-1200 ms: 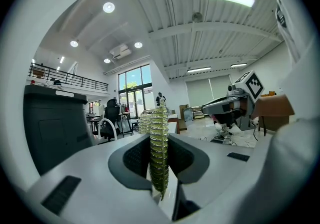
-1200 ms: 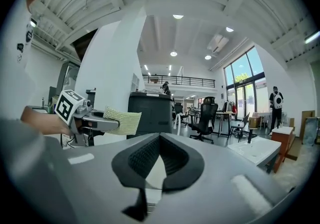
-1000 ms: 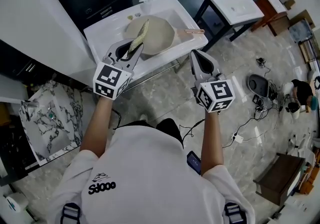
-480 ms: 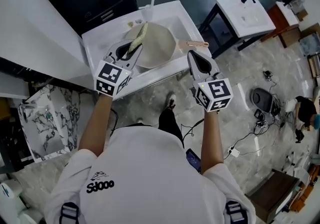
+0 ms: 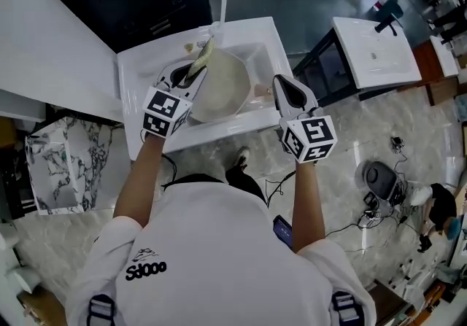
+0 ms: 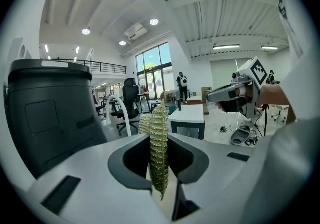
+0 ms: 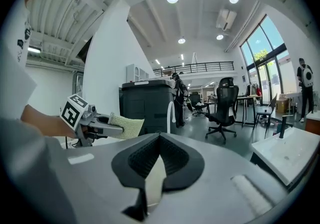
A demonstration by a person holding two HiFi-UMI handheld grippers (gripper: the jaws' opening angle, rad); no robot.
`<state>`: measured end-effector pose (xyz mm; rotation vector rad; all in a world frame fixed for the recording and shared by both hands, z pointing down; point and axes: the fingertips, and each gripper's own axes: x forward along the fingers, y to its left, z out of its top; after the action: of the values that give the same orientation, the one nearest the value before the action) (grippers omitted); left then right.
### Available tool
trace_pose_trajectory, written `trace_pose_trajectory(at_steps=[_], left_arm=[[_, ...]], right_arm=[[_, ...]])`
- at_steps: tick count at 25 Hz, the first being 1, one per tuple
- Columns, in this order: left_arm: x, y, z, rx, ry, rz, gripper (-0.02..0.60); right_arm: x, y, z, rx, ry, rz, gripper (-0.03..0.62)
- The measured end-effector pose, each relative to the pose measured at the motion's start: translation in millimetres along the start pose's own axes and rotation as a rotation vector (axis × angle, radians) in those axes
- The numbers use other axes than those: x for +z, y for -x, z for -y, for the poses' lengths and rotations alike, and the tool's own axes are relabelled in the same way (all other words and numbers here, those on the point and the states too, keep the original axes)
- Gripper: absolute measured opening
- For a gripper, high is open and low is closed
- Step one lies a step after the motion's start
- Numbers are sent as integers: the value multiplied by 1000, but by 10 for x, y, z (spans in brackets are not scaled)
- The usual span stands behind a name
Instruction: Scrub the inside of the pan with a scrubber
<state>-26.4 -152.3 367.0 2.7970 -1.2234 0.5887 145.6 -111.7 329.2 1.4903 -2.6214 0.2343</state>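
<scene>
Left gripper (image 5: 190, 74) jaws clamp one scrubber (image 5: 202, 55); right gripper (image 5: 286, 88) jaws together; one pan (image 5: 228, 90).

1. T-shirt (image 5: 219, 251): white, short-sleeved.
2. Logo (image 5: 148, 268): black print on the shirt's left side.
3. Straps (image 5: 103, 310): dark with grey buckles, one at each side of the shirt's lower part.
4. Trousers (image 5: 246, 186): dark. Shoe (image 5: 241, 155): pale.
5. Left hand-held gripper (image 5: 188, 73): pale grey shell, with a dark recess round the jaws. Its cube (image 5: 164, 111) is white with black square markers.
6. Right hand-held gripper (image 5: 283, 84): same grey shell. Its cube (image 5: 308, 138) carries like markers.
7. Pads (image 7: 143, 157), right gripper view: black with fine ribs.
8. No cables noted on either gripper.
</scene>
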Motion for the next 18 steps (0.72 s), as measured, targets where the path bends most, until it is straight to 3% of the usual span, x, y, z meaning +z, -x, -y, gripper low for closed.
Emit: trace_pose_trajectory(at_steps=[9, 18], left_arm=[[-435, -595, -9, -12, 27, -148, 69], [-1099, -1167, -99, -93, 40, -277, 71]], right_arm=[[-271, -291, 277, 59, -33, -73, 9], [-652, -552, 235, 21, -90, -149, 9]])
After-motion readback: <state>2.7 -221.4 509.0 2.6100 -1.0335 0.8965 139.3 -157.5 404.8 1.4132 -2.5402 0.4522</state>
